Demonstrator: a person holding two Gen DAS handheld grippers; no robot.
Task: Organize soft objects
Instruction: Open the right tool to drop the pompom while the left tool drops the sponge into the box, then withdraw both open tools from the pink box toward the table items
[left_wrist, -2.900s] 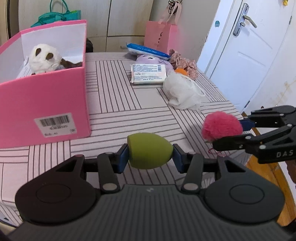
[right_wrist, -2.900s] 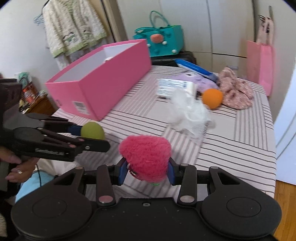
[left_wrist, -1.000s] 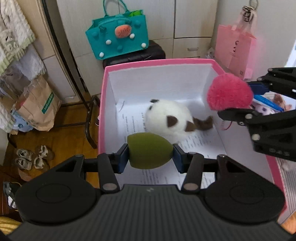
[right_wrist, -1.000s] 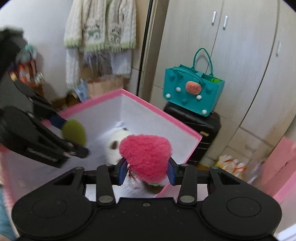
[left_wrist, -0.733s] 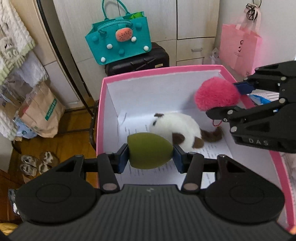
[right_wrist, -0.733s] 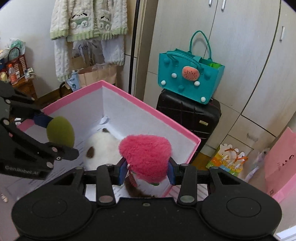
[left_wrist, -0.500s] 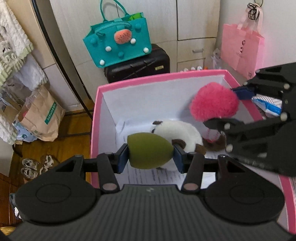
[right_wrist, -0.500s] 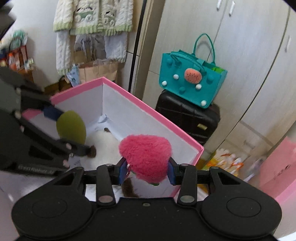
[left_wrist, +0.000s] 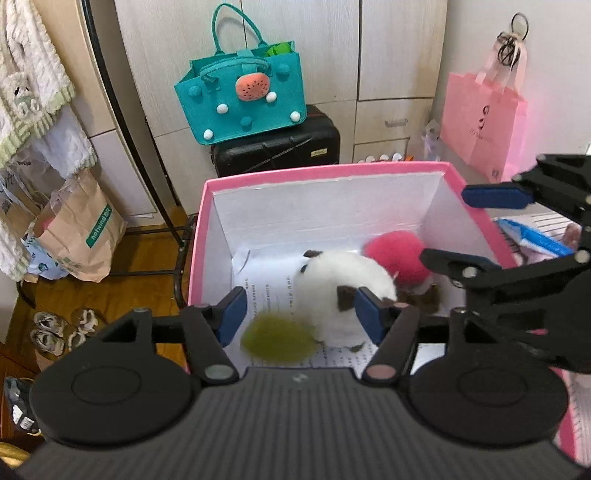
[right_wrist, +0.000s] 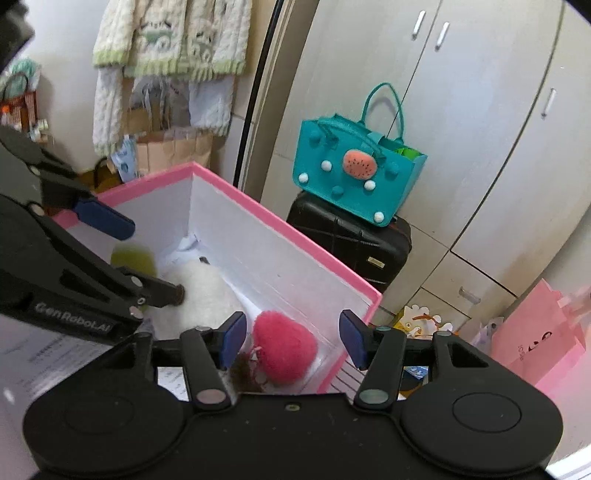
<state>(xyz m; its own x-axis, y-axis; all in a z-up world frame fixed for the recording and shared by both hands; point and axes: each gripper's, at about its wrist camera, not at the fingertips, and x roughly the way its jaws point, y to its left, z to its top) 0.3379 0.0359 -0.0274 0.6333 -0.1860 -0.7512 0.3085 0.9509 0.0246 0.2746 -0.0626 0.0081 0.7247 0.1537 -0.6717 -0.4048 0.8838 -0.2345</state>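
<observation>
Both grippers hover over the pink box (left_wrist: 317, 170) (right_wrist: 295, 238). My left gripper (left_wrist: 300, 320) has its jaws opening, and the olive-green soft egg (left_wrist: 277, 339) (right_wrist: 133, 260), blurred, is below them inside the box, free of the pads. My right gripper (right_wrist: 293, 336) also has its jaws opening; the pink fluffy ball (right_wrist: 284, 348) (left_wrist: 397, 258) lies below them in the box corner, touching neither pad. A white plush toy with brown patches (left_wrist: 345, 286) (right_wrist: 201, 291) lies on printed paper between the two. In the left wrist view the right gripper (left_wrist: 476, 229) stands at the right.
A teal felt bag (left_wrist: 242, 94) sits on a black suitcase (left_wrist: 277, 149) behind the box, before cupboard doors. A pink paper bag (left_wrist: 482, 122) hangs at the right. A brown paper bag (left_wrist: 75, 229) and shoes (left_wrist: 61, 328) are on the wooden floor at the left.
Both grippers opened. The green egg dropped out of the left one and the pink ball out of the right one, and both are now down in the pink box.
</observation>
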